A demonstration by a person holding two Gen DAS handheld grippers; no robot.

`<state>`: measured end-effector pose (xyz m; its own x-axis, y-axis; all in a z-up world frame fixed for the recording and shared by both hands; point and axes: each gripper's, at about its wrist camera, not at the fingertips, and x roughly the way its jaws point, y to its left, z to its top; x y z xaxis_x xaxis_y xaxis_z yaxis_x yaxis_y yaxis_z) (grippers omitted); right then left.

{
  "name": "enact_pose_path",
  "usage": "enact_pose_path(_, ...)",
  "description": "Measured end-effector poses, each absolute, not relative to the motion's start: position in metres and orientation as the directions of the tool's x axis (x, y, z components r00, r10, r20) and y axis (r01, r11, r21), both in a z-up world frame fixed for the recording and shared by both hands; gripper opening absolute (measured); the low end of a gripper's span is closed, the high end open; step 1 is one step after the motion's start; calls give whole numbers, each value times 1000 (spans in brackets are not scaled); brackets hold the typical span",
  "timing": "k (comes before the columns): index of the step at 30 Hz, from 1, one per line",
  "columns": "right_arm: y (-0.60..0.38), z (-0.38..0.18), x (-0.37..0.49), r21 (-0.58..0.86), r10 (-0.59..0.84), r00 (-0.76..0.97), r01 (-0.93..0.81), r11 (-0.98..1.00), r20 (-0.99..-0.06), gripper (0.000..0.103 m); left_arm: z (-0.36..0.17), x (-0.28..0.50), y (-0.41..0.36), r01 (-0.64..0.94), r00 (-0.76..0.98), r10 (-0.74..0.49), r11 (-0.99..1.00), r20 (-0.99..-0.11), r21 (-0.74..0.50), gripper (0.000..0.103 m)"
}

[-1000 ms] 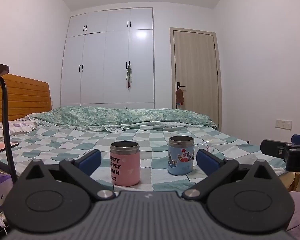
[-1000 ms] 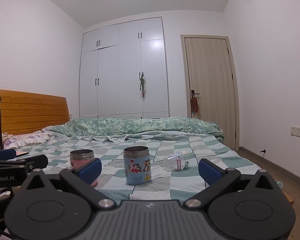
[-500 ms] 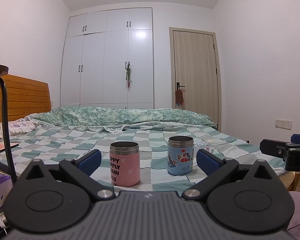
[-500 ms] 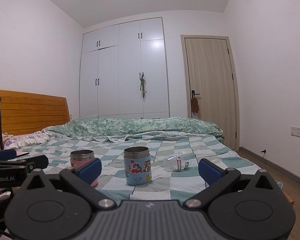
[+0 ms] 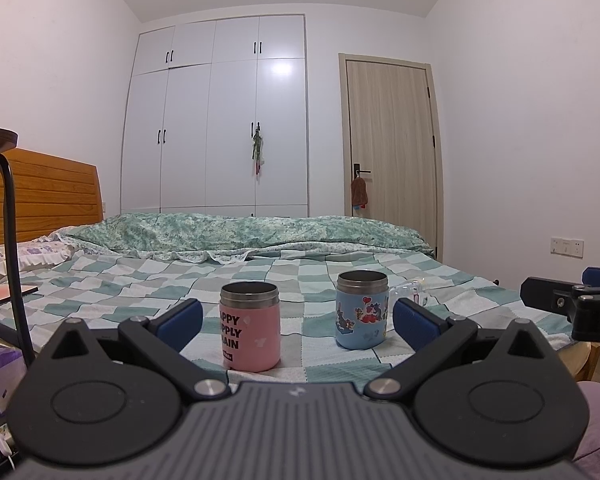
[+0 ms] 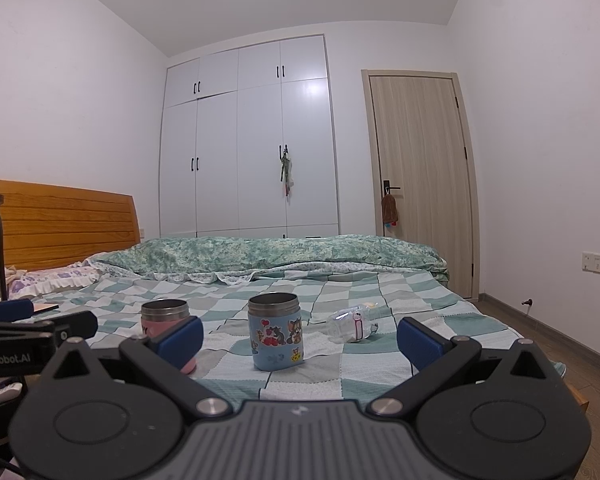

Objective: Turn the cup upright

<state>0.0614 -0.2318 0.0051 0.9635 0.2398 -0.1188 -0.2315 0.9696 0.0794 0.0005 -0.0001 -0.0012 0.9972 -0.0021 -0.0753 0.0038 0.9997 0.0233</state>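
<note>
Pink cup [image 5: 250,328] and blue cup [image 5: 362,310] upright, open-mouthed, clear bottle [image 6: 352,323] lying sideways, both grippers wide, holding nothing

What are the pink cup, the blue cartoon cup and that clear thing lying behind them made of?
Pink cup: probably steel, with a shiny grey rim and matte pink coating.
Blue cartoon cup: likewise, with a metal rim.
Clear bottle: apparently thin plastic, see-through and lying on its side.

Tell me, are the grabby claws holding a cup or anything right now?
No, nothing is held. The left gripper and the right gripper are both wide open, short of the pink cup and blue cup standing on the bed.
</note>
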Motion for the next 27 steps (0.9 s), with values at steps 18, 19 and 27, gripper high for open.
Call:
enact_pose_path(18,-232,5,61,80,240,964,-232,970,-119,103,-1,0,0,5,997,-3,1000,-74,23,103)
enact_pose_path(19,-232,5,61,80,241,963,-232,969,-119,103,-1,0,0,5,997,-3,1000,-75,23,103)
enact_pose_path(27,-233,8,61,80,240,964,-232,969,-116,103,-1,0,0,5,997,-4,1000,-75,23,103)
